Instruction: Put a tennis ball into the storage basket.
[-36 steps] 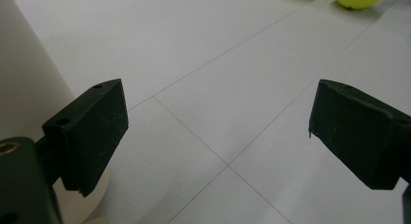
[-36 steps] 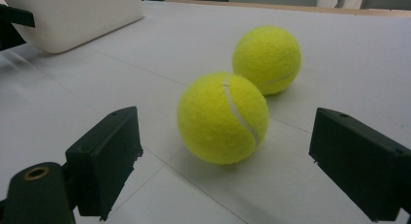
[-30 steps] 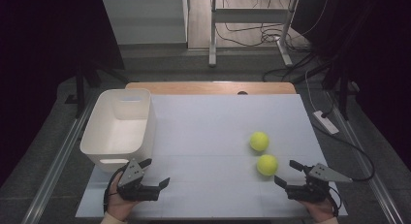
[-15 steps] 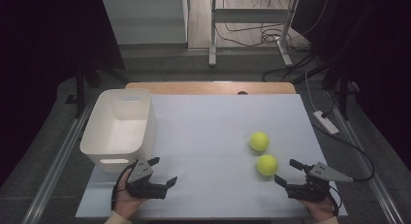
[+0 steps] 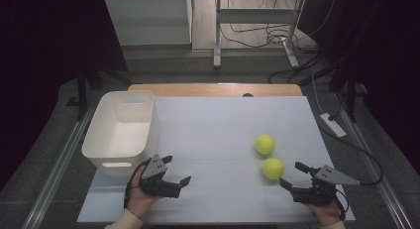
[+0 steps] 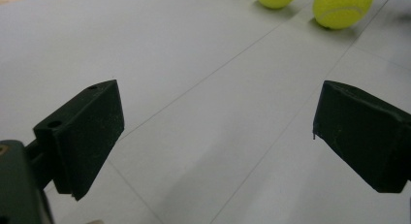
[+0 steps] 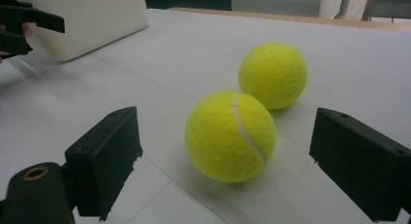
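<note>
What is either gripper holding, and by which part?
Nothing. The left gripper and right gripper are both open; the nearer tennis ball lies free ahead of the right one.

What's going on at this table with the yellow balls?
A person holds a gripper in each hand. The right gripper hovers open just short of the nearer tennis ball, not touching it. The left gripper, jaws just opened with nothing between them, sits beside the white bin. A second tennis ball lies behind the first.

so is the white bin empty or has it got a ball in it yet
Empty. The high view looks into the white bin and shows bare floor; both tennis balls lie on the table.
</note>
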`<state>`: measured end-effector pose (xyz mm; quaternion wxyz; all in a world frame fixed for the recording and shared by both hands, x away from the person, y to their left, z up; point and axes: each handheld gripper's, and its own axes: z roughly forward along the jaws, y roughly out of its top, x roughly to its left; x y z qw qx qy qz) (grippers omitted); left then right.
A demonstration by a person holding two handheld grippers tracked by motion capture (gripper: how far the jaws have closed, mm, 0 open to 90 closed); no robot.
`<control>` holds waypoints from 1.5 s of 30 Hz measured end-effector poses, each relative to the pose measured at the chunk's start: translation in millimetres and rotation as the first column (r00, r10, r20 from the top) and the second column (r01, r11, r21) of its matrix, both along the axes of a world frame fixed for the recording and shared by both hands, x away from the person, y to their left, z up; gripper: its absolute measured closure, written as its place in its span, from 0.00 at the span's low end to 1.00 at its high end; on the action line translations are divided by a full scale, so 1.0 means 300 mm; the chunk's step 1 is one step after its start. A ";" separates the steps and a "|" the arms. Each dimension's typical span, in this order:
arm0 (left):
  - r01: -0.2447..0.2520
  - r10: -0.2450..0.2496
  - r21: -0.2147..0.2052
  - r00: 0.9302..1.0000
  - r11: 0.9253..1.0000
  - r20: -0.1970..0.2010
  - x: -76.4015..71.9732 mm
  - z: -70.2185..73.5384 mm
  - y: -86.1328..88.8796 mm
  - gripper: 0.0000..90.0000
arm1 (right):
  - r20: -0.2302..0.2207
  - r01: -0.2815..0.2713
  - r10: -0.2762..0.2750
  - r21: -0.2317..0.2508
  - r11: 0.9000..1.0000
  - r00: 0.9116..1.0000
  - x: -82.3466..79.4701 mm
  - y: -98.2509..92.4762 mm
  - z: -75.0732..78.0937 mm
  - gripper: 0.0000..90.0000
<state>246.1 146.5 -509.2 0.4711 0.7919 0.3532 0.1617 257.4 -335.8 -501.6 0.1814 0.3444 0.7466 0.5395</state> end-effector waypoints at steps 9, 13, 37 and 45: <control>0.027 -0.027 0.006 1.000 1.000 0.000 0.027 0.008 -0.040 0.05 | -0.006 -0.006 0.006 -0.006 1.000 1.000 -0.001 0.005 -0.001 0.12; 0.037 -0.037 0.007 0.999 0.999 -0.006 0.035 0.010 -0.050 0.05 | -0.006 -0.005 0.005 -0.003 1.000 1.000 -0.001 0.004 -0.001 0.12; 0.105 -0.107 -0.029 0.993 0.994 -0.050 0.149 0.042 -0.191 0.06 | -0.006 -0.009 0.009 0.003 1.000 1.000 0.001 0.006 -0.004 0.12; 0.125 -0.126 -0.021 0.991 0.992 -0.052 0.176 0.050 -0.218 0.06 | -0.010 -0.010 0.010 0.003 1.000 1.000 0.002 0.007 -0.006 0.12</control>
